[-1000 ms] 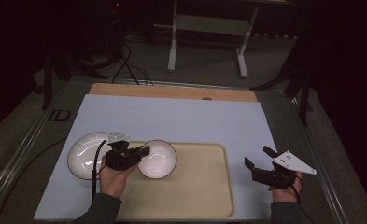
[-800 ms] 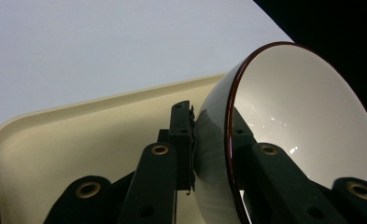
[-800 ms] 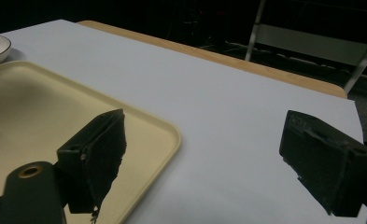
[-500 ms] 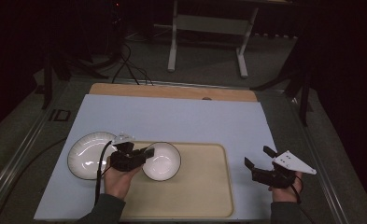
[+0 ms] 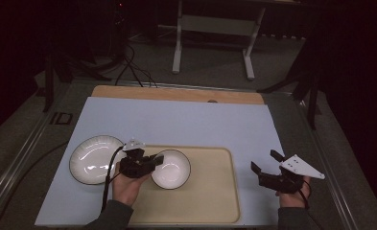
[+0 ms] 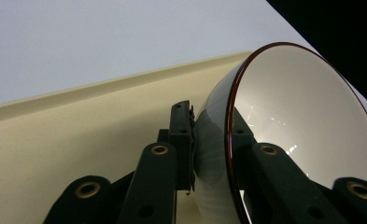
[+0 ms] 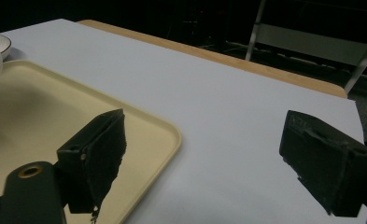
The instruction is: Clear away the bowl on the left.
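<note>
The left hand-held gripper [image 5: 152, 160] is gripping the small white bowl [image 5: 171, 168] by its rim: in the left gripper view one jaw is pressing on the outside wall and the other is sitting inside the bowl [image 6: 307, 121]. The bowl is lying over the left part of the cream tray [image 5: 215, 201], which is resting on the pale blue desk [image 5: 186, 120]; I cannot tell if it is touching the tray. It is extending to the right of this gripper, toward the tray's centre. A larger white plate [image 5: 94, 158] is sitting on the desk just left of the tray. The right hand-held gripper [image 5: 265, 167] is waiting open and empty beside the tray's right edge, well apart from the bowl, so the left hand is clearly the nearer one.
</note>
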`<state>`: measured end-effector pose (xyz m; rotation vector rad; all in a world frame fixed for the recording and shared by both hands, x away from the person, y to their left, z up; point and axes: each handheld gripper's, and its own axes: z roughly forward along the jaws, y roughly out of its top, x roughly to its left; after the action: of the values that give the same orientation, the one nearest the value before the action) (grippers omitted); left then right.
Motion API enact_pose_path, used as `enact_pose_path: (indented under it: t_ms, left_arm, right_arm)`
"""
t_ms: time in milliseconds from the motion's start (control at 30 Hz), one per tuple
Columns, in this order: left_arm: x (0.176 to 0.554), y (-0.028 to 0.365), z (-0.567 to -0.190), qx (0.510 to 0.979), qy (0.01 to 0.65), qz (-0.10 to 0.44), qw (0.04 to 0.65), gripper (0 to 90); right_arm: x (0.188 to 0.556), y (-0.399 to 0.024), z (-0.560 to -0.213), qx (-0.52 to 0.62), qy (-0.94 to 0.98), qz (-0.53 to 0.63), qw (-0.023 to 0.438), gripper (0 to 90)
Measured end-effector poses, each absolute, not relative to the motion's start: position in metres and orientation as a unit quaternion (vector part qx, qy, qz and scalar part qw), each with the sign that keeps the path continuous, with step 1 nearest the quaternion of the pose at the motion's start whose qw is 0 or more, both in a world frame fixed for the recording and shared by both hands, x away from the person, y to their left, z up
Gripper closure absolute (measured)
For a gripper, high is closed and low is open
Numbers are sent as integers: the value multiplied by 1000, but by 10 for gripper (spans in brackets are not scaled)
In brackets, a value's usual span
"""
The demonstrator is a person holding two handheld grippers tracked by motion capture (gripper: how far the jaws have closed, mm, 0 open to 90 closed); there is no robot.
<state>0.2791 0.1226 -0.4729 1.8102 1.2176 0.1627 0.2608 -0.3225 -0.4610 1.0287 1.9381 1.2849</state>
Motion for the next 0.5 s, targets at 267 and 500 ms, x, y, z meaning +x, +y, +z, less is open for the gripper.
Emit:
enact_pose_path:
  t_ms: [267,500]
  left_arm:
    - [281,115,-481,741,493,60,452,788]
    - [282,110,-487,746,494,59,443,786]
  right_arm:
    - [261,-323,-461,387,728,482,295,141]
    - [261,-323,-461,388,728,482,295,141]
